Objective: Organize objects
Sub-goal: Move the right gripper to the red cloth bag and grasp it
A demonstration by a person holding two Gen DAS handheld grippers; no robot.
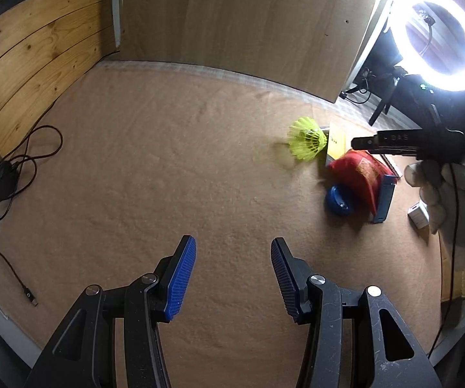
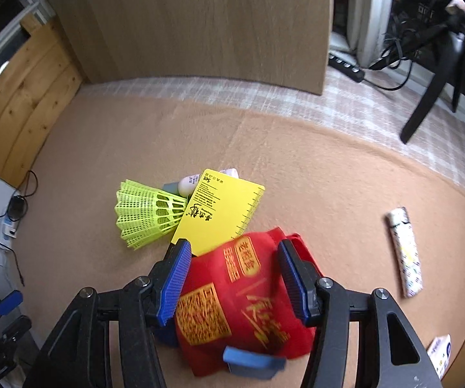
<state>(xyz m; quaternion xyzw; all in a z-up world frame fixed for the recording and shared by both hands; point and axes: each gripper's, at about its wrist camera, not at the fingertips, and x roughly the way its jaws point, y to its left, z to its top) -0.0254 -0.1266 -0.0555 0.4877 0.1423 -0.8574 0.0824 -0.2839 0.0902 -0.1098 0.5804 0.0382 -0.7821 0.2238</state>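
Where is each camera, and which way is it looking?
Left wrist camera: sits on the left gripper, looking down at bare brown blanket; its own open fingers show, plus the gloved hand holding the other gripper.
Right wrist camera: sits on the right gripper, looking down at the red bag; only its open fingers show.
Both see the yellow shuttlecock, yellow card and red bag.

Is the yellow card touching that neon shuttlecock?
Touching. In the right wrist view the yellow card lies across the narrow end of the shuttlecock, with no gap between them.

A glaring white ring light blows out the upper right; fisheye edges darken and bend, with slight motion blur.
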